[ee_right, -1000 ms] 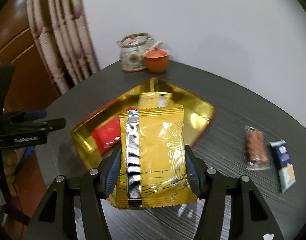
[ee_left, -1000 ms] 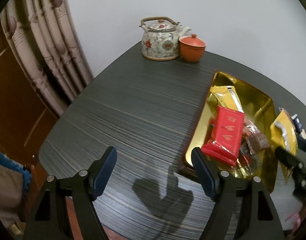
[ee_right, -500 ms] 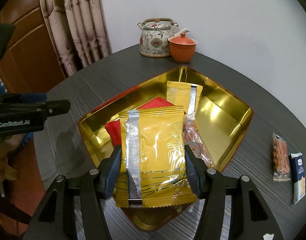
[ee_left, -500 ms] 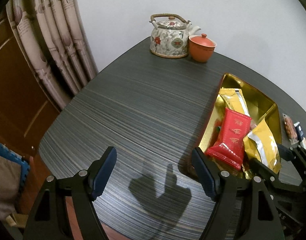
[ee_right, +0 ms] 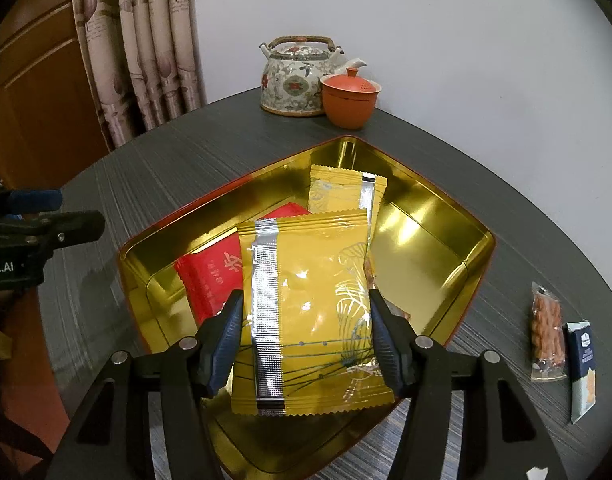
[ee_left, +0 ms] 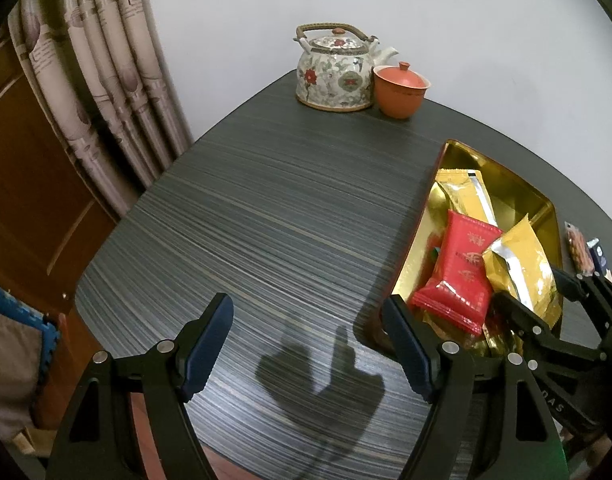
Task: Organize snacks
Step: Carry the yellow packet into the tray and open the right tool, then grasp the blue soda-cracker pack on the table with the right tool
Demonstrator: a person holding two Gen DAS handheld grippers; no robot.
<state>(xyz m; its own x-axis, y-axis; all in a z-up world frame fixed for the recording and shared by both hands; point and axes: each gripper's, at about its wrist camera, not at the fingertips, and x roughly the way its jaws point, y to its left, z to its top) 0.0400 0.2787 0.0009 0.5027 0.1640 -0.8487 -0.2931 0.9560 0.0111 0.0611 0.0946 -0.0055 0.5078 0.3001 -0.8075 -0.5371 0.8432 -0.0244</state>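
Gold snack packet [ee_right: 310, 312] stood lengthwise over the gold tray [ee_right: 434, 216], lightly held by right gripper [ee_right: 306, 332] fingers that had just been opening; left gripper [ee_left: 306, 344] fingers gaped wide, empty.

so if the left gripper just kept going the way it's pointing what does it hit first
Most likely the bare dark table. The left gripper is open and empty, angled down at the tabletop beside the gold tray. Its right finger sits close to the tray's near corner, so it might clip that; depth is hard to judge.
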